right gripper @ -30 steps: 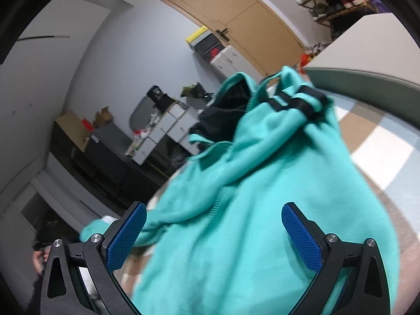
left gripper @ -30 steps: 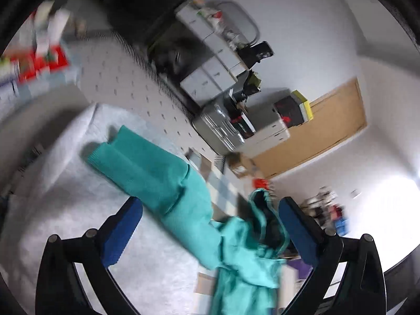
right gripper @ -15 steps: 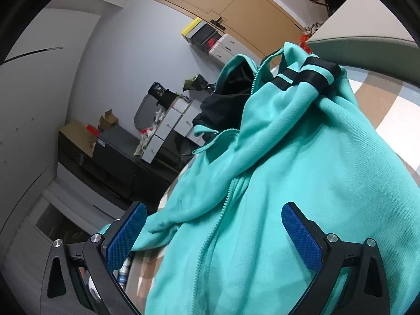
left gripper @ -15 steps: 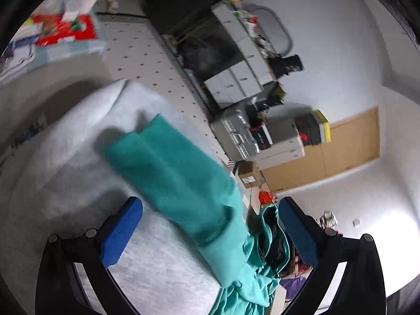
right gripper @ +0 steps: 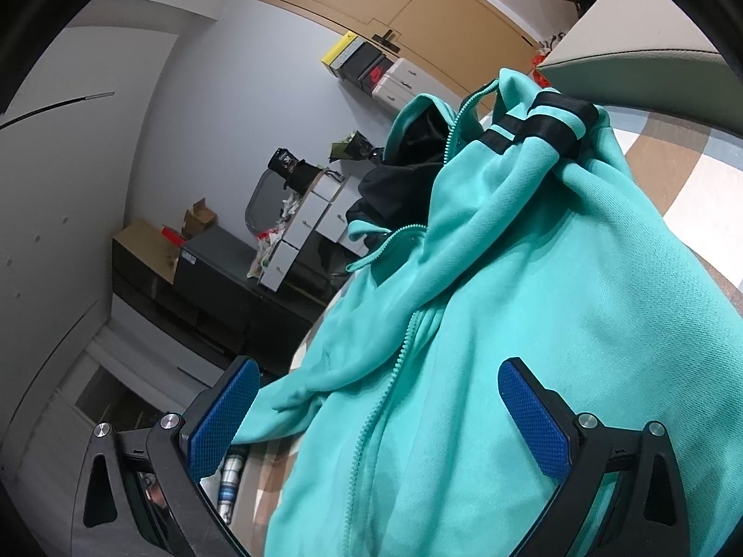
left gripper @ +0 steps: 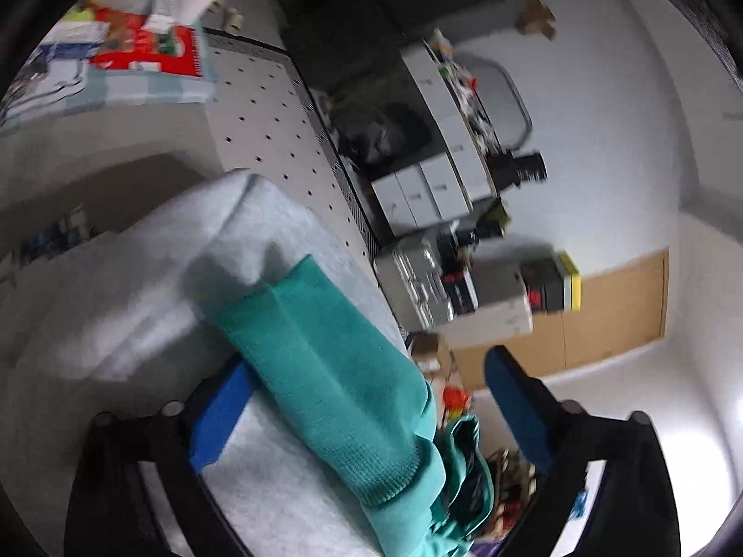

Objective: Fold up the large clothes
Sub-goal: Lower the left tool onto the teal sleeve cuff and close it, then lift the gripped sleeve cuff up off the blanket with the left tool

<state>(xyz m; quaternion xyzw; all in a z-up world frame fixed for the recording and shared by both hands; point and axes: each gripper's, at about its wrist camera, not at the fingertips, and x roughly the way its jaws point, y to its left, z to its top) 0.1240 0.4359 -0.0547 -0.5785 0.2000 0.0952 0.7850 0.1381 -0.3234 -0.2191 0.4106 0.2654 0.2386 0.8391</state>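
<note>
Left wrist view: the left gripper (left gripper: 367, 411) is closing around the teal jacket's cuff (left gripper: 325, 371) lying on a grey blanket (left gripper: 139, 288), pads not yet pressing. It could pinch blanket too. Right gripper (right gripper: 376, 413) stands apart over the jacket body (right gripper: 534, 301); the far sleeve is hidden.
</note>
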